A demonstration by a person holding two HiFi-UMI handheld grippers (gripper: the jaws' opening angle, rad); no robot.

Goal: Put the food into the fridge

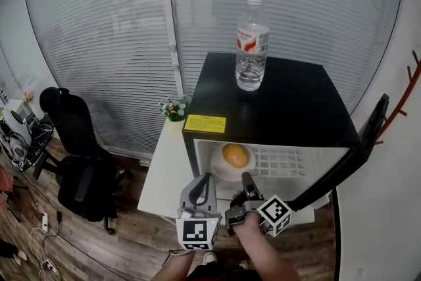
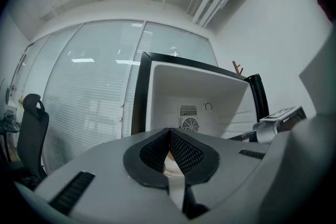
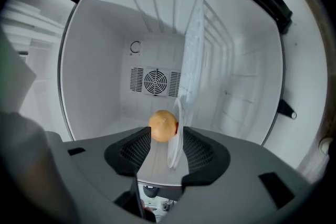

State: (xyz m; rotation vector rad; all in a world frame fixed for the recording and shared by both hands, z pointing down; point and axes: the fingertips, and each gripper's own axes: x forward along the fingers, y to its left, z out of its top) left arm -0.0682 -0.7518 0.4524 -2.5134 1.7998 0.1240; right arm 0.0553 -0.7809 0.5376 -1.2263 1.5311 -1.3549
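Note:
A black mini fridge [image 1: 289,102] stands with its door [image 1: 348,161] swung open to the right. Inside, an orange [image 1: 235,154] lies on a white plate [image 1: 217,169] on the wire shelf [image 1: 283,161]. My right gripper [image 1: 248,181] is at the fridge mouth, just in front of the plate. In the right gripper view its jaws stand wide, with the plate's rim [image 3: 176,139] between them, untouched by the pads, and the orange [image 3: 163,126] just beyond. My left gripper [image 1: 206,178] hangs beside it to the left, shut and empty [image 2: 169,152].
A water bottle [image 1: 252,43] stands on the fridge top. The fridge sits on a white table [image 1: 164,171] with a small flower pot [image 1: 174,108] at its back. A black office chair [image 1: 75,141] stands left on the wooden floor. Window blinds fill the background.

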